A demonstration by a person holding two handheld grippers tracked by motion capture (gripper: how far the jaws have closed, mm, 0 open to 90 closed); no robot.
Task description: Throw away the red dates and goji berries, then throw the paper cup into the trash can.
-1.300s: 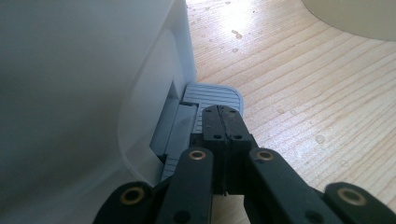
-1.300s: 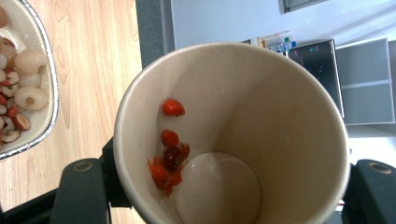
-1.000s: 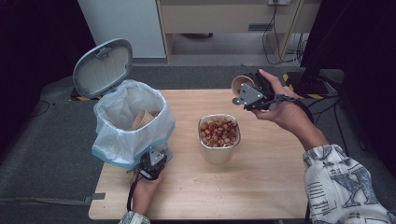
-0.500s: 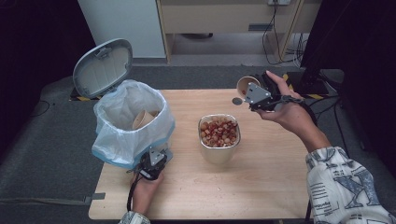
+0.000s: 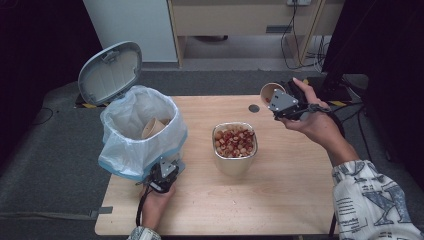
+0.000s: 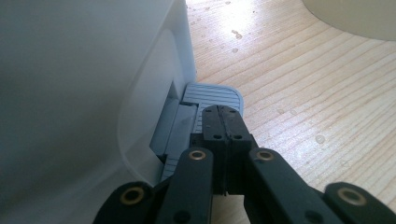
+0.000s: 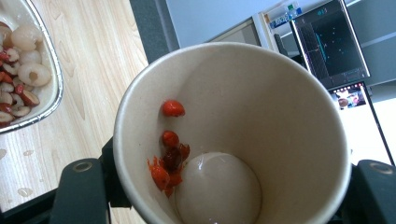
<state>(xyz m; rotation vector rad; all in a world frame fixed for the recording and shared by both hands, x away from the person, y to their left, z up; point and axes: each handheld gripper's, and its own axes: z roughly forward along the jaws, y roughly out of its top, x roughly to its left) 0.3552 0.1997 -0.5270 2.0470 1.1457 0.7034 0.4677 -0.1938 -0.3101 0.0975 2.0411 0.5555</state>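
1. The right gripper (image 5: 278,98) is clamped on a paper cup (image 7: 233,135), a jaw on either side of its wall, holding it tilted above the far right of the table (image 5: 280,200). Red bits and a pale wet lump cling inside near the bottom; tip it further here and they drop on the wood instead of in the bin.

2. The left gripper (image 6: 223,123) has its jaws pressed together with nothing between them, tips down on the bin's pedal (image 6: 212,95). Directly beyond it, the lid (image 5: 110,72) stands open over the bagged bin (image 5: 142,132). Let the pressure slip off that ribbed pedal and the lid could fall shut just as the cup arrives.

3. Between the cup and the bin sits the metal tray (image 5: 234,165) of fruit. A low pass across risks clipping it or dripping into it.

4. A thin paper wall could buckle under a hard squeeze.
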